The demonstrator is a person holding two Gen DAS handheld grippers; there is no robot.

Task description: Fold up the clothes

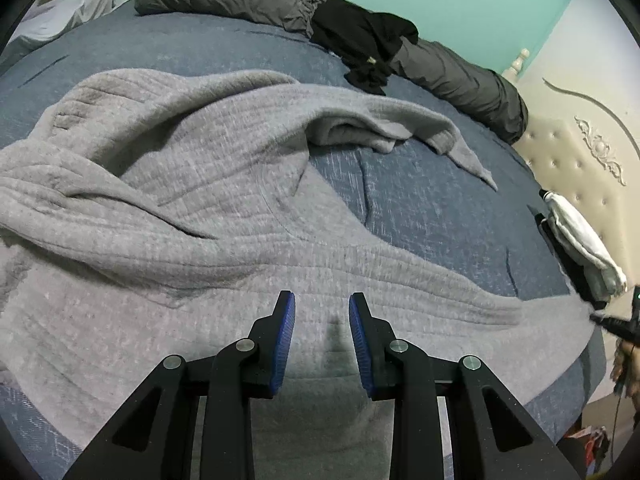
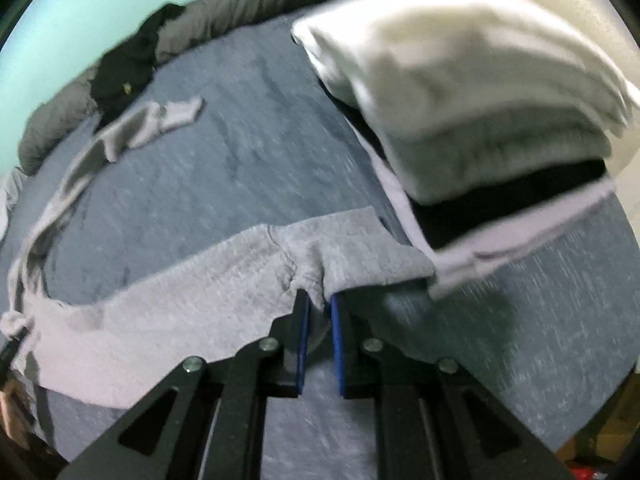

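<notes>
On the blue bed (image 1: 420,200), right gripper (image 2: 319,312) pinches the grey sweater (image 1: 180,200) (left gripper (image 1: 322,312) jaws wide)

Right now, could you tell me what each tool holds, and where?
The right tool pinches the grey sweater at a bunched edge. The left tool is open, holding nothing.

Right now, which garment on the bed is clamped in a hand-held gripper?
The grey sweater spread across the bed: the right hand-held gripper pinches its edge. The black garment and the folded stack lie untouched.
</notes>
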